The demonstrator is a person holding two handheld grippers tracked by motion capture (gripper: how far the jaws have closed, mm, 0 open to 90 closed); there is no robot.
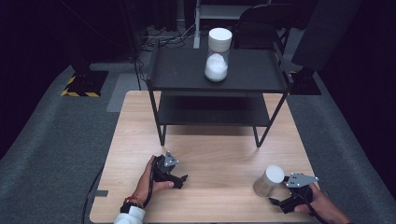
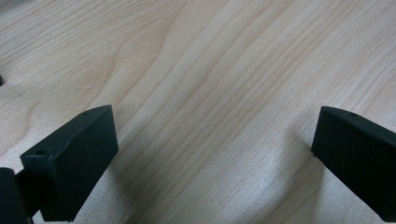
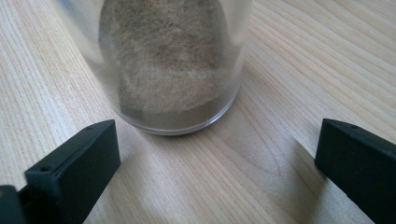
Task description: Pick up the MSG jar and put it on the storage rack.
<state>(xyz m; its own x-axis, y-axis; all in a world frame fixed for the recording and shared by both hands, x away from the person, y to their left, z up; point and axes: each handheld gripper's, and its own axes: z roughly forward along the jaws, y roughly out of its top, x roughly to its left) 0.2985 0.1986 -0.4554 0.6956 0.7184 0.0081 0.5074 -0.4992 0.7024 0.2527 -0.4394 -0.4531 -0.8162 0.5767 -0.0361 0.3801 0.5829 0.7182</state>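
The right gripper (image 1: 279, 201) sat at the lower right of the high view with its jaws spread wide and holding nothing, and the jar (image 1: 269, 180) stood just up and left of it, upright on the table (image 1: 219, 154), its long axis vertical and its white lid on top. The coming move seemed to turn on that gap: in the right gripper view the jar (image 3: 170, 60) filled the upper middle of the frame, ahead of the jaw tips and centred between them, not yet inside them, so a short push forward would probably bring it into the grasp. That view also showed brownish grainy contents and the clear base, which the high view did not. The left gripper (image 1: 183, 180), at the lower middle of the high view, was farther from the jar; its own view showed its jaws wide over bare wood. A second jar (image 1: 217, 53) stood on the black shelf (image 1: 254, 74), upper middle.
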